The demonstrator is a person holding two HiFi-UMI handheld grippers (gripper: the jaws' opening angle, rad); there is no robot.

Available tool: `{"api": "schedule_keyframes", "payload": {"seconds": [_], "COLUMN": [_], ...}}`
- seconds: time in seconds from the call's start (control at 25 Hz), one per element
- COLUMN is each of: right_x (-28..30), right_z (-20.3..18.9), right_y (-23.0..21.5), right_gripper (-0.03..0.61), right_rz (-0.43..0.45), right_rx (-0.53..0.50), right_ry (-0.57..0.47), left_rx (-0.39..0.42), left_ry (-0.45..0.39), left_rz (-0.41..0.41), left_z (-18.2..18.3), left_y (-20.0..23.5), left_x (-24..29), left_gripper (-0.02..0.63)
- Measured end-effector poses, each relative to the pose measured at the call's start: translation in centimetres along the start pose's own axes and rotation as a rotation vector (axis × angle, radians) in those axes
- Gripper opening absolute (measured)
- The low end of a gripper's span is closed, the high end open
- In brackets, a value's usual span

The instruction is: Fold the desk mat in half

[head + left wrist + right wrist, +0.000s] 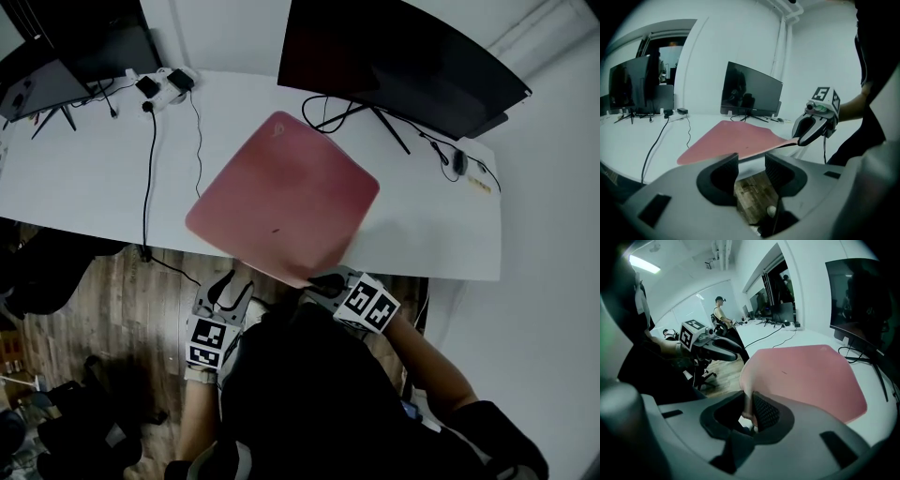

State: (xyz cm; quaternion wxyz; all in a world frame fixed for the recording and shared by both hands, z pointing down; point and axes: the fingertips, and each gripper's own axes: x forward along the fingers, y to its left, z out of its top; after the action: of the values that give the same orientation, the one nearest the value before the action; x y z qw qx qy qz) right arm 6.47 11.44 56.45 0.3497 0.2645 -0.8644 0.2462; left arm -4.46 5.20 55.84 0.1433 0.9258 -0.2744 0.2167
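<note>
The left tongs (225, 289) and right tongs (323, 283) had pale grey plastic shells and black jaws, the pads (765, 412) cross-ribbed. Behind each sat a cube (208, 342) of black-and-white square markers. The person wore a dark top (309, 403), its sleeves stopping short of the forearms.

Left gripper (751, 169) jaws apart, empty; right gripper (751, 411) jaws clamped on desk mat (281, 192) corner.

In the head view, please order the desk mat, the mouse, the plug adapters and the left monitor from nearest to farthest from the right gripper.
1. Desk mat: its near corner is in the right gripper.
2. Mouse: right side of the desk.
3. Plug adapters: back left.
4. Left monitor: far back-left corner.
</note>
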Motion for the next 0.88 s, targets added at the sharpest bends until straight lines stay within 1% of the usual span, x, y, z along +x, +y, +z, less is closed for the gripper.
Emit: {"api": "schedule_keyframes", "payload": {"seconds": [0.12,0.28,0.4,0.48,0.64,0.68,0.76,0.88], "right_x": [-0.7,-1.6,-2.1,-2.4,-3.0,-3.1,-3.4,-3.8], "right_z": [-0.4,-0.8,-1.1,-1.3,-1.4,-1.3,-0.9,-0.1], "right_y": [0.7,1.5,2.1,2.4,2.5,2.4,2.0,1.1], "right_gripper": [0.072,0.071,0.071,0.071,0.071,0.071,0.071,0.071], "right_rz": [0.007,0.008,0.015,0.018,0.006,-0.003,-0.024,-0.072], "right_rx": [0.016,0.037,0.050,0.058,0.073,0.076,0.078,0.066], "right_ry": [0.004,0.007,0.015,0.021,0.028,0.027,0.022,0.014], "left_rx": [0.058,0.126,0.180,0.187,0.191,0.196,0.201,0.201], "left_ry": [0.050,0.095,0.141,0.156,0.159,0.159,0.161,0.176], "left_rz": [-0.019,-0.089,-0.127,-0.157,-0.219,-0.230,-0.249,-0.246], "left_z": [-0.4,-0.8,-1.6,-1.9,-1.9,-1.9,-2.0,-2.0], "left_y": [-0.2,-1.0,-1.4,-1.5,-1.8,-1.8,-1.9,-1.6], "left_x": [0.9,2.0,2.6,3.0,3.7,3.8,3.9,4.0], "left_gripper": [0.198,0.225,0.244,0.249,0.249,0.238,0.198,0.141]}}
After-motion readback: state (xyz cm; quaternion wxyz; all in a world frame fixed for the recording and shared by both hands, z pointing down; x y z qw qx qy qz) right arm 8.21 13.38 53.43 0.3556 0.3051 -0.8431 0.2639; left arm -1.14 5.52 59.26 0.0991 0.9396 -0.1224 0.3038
